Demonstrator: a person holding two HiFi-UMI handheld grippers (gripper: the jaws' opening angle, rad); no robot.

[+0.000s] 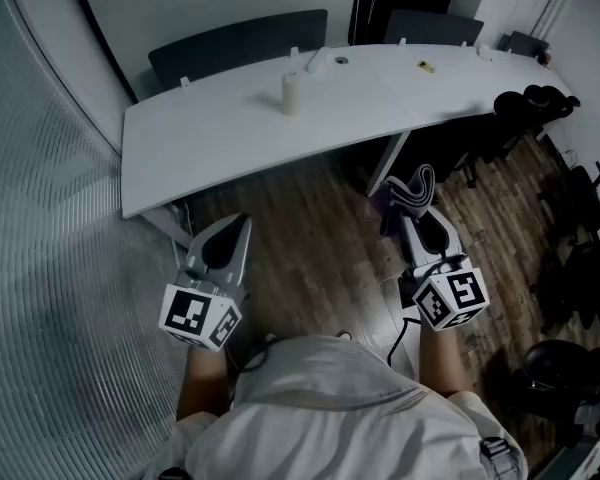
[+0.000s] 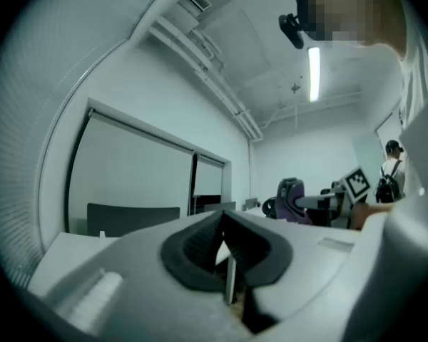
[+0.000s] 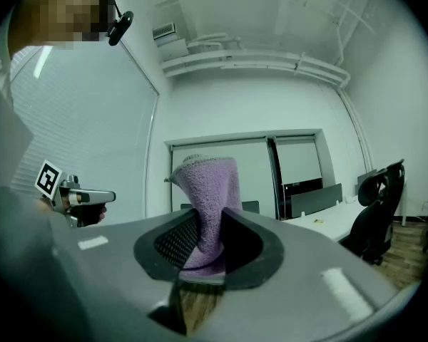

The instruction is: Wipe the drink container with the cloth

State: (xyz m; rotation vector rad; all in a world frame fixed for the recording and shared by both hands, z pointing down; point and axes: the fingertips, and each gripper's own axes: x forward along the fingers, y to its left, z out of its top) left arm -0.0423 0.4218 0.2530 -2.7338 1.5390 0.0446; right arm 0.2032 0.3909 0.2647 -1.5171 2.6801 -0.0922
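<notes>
Currently we stand back from the white table (image 1: 210, 143), with both grippers held level over the wooden floor (image 1: 310, 258) and pointed toward the table. The right gripper (image 3: 208, 228) is clamped on the purple cloth (image 3: 208, 191). Its jaws pinch the lower part of the fabric, and the free upper part stands up above the jaw tips. In our judgement, this grip leaves a loose pad of cloth ahead of the jaws for rubbing. The left gripper (image 2: 223, 234) has its jaws fully together with nothing between them. We judge that it is kept free to steady the container once we are within reach.

The drink container (image 1: 291, 94) stands upright on the table, toward the left half, well apart from both grippers. It appears as a pale, slim cylinder. We cannot make out any label or lid detail at this range. A few small items lie farther back on the table, apart from it. Wiping has not yet begun, and the approach comes first.
</notes>
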